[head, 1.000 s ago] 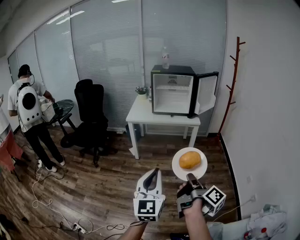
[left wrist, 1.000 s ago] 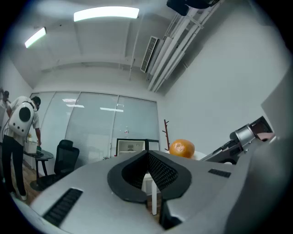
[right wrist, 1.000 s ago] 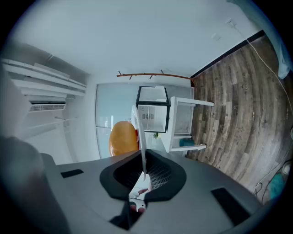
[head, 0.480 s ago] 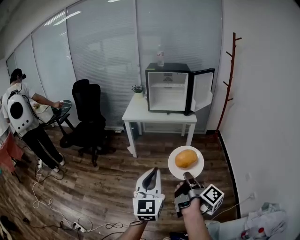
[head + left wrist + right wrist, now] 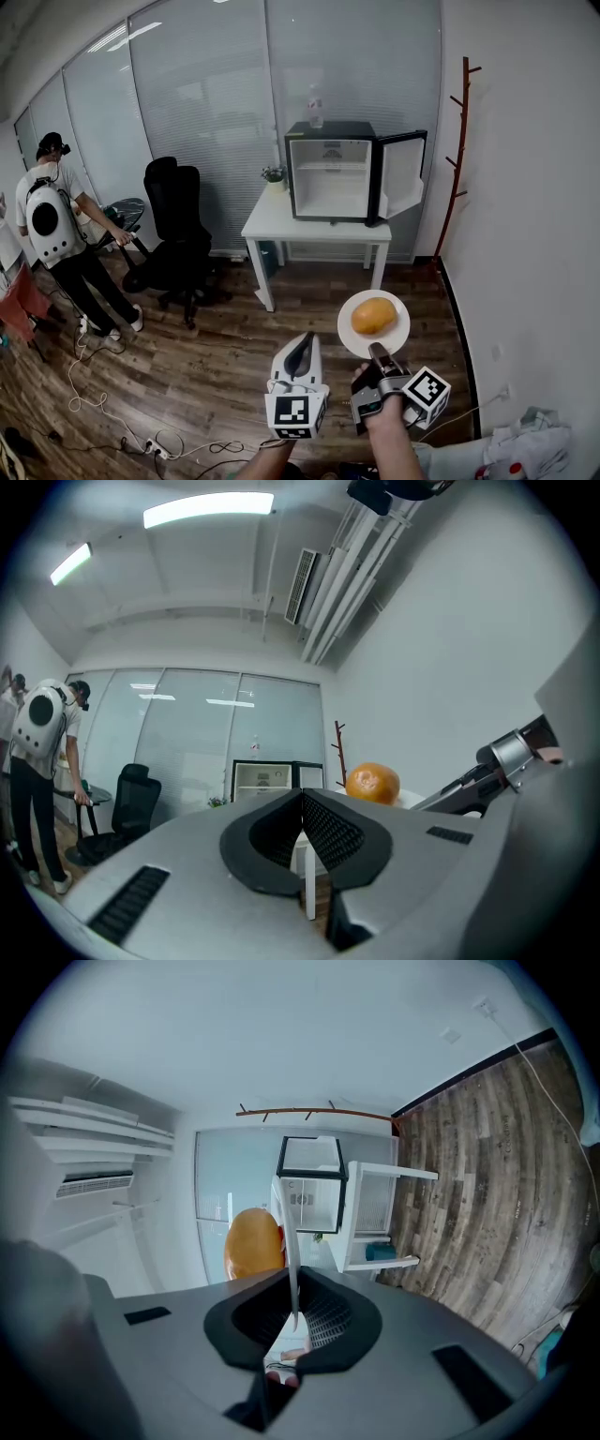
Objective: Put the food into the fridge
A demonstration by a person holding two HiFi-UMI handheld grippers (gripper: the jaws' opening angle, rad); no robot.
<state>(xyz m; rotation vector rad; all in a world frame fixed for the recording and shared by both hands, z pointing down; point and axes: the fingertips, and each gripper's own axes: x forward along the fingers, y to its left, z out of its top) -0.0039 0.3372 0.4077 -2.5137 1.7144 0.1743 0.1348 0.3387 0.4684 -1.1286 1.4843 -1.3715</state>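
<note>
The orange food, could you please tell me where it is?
In the head view the orange food lies on the white plate, lower right, which the right gripper holds by its rim over the floor, short of the open fridge.

Head view: I look forward and down, fridge well off. Left gripper view and right gripper view sit close behind their jaws; all share that fridge, right's rolled sideways.

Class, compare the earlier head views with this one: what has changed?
The backpack wearer at left has shifted into a wide stride. Unchanged: right gripper clamps the plate carrying the orange fruit, left gripper shut and empty, fridge door open.
</note>
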